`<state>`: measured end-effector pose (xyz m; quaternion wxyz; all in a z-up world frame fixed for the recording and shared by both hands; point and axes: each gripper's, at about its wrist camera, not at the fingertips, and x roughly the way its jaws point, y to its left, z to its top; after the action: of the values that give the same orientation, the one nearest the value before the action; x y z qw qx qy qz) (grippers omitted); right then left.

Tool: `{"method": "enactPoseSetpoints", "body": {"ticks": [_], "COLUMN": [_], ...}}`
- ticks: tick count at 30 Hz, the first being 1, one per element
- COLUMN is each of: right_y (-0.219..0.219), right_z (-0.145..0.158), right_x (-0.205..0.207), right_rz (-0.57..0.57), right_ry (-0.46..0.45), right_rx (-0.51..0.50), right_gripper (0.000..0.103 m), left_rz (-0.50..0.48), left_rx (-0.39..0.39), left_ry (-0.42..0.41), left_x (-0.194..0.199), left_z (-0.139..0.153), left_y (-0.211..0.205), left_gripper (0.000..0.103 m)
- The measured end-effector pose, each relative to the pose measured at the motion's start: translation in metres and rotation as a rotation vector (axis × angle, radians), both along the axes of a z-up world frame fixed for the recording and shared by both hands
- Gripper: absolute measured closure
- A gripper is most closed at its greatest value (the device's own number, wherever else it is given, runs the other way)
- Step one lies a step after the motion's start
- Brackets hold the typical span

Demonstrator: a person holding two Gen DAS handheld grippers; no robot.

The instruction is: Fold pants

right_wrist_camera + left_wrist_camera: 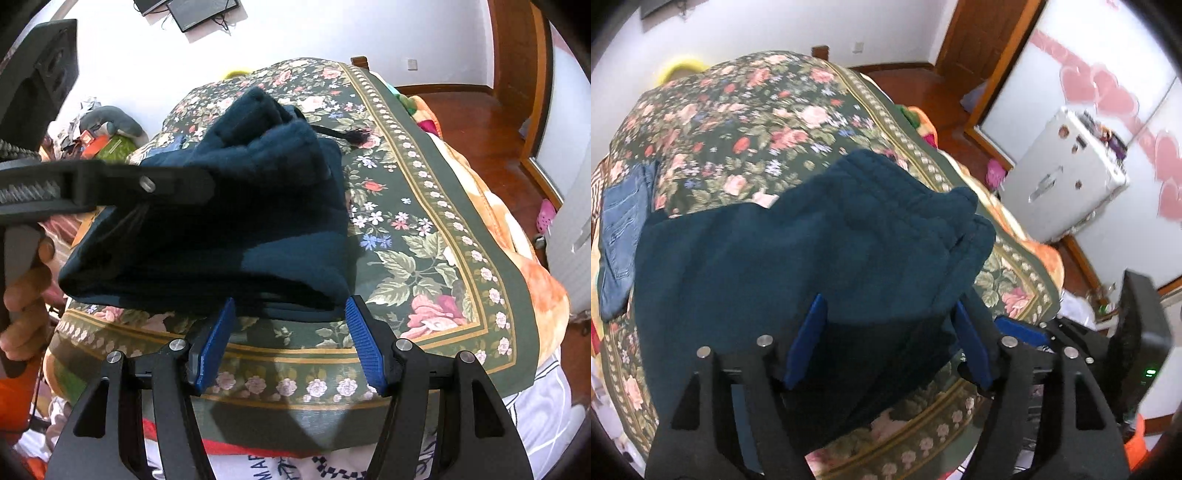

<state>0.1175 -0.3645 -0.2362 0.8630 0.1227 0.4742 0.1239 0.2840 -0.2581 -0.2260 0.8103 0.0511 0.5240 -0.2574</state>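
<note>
The pants (798, 254), dark teal, are lying folded in a thick bundle on the bed (738, 122), near its front edge, over the floral bedspread (424, 229). In the left wrist view the waistband end is bunching up toward the far right of the bundle, and the near edge of the cloth is dropping down between the blue pads (809, 339) of the left gripper (890, 317). Its jaws are standing wide apart, with fabric lying between them but neither pad pressing on it, so it is gripping nothing.

In the right wrist view the right gripper (291, 314) is hovering just in front of the near folded edge of the pants. Its jaws are spread wide as well, the blue fingertips (360, 332) reaching the edge of the cloth without closing on it. A dark drawstring (343, 137) is trailing out of the far end of the pants onto the bedspread. The left gripper is crossing the left side of this view over the bundle, with the person's hand (26, 291) wrapped round its handle.

A pair of jeans (622, 236) is lying flat on the bed to the left of the pants, just beside them. A white cabinet (1067, 177) is standing on the wooden floor to the right of the bed.
</note>
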Motion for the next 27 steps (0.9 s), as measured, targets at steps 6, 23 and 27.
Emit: {"method": "enactPoseSetpoints", "body": {"ticks": [6,23,27], "right_y": [0.007,0.024,0.025], "right_z": [-0.003,-0.015,-0.017], "right_x": [0.005,0.022,0.030], "right_rz": [0.011,0.022,0.022], "right_ry": [0.009,0.032,0.032], "right_rx": [-0.009,0.010,0.013], "right_gripper": [0.045,0.045,0.045], "left_rz": [0.056,0.434,0.403], "left_rx": [-0.067,0.316,0.403], "left_ry": [-0.092,-0.230,-0.185], "left_x": [-0.003,0.141,0.182], "left_z": [0.037,-0.002,-0.042], "left_y": [0.042,0.172,0.179], "left_gripper": [0.018,0.006,0.006]}}
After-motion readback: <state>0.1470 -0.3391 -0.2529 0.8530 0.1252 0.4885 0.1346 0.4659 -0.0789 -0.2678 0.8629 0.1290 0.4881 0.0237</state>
